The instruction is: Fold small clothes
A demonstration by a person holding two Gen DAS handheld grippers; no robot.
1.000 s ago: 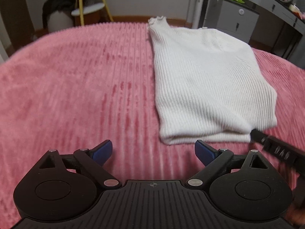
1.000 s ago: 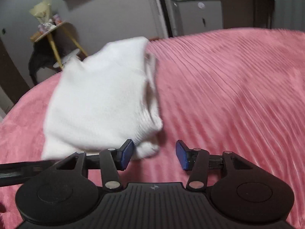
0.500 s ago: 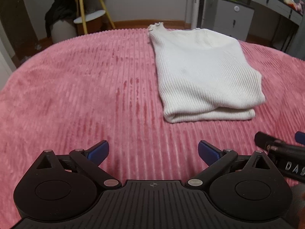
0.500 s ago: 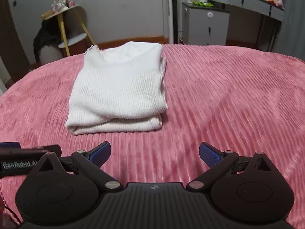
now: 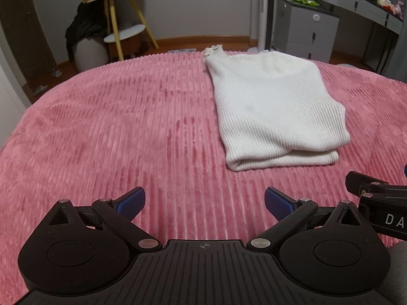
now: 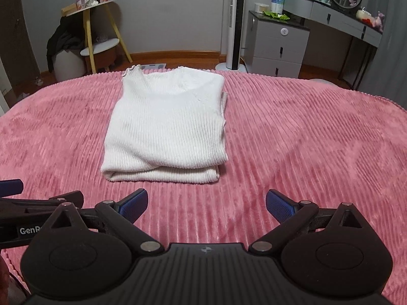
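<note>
A white ribbed knit top [image 5: 272, 106] lies folded into a compact rectangle on the pink ribbed bedspread [image 5: 114, 132], its frilled neck at the far end and its folded edge toward me. It also shows in the right wrist view [image 6: 168, 127]. My left gripper [image 5: 204, 203] is open and empty, above the bedspread, near and left of the top. My right gripper [image 6: 206, 204] is open and empty, just short of the top's near edge. Each gripper's body shows at the other view's edge.
Beyond the bed's far edge stand a yellow-legged side table [image 6: 101, 35] with dark clothes hung on it, a white tower fan [image 6: 235, 20], a grey drawer unit [image 6: 277, 45] and a dressing table with a mirror [image 6: 348, 23].
Both grippers have pulled back and away from the folded top. The right gripper's jaws have opened wide. The top now lies still farther ahead.
</note>
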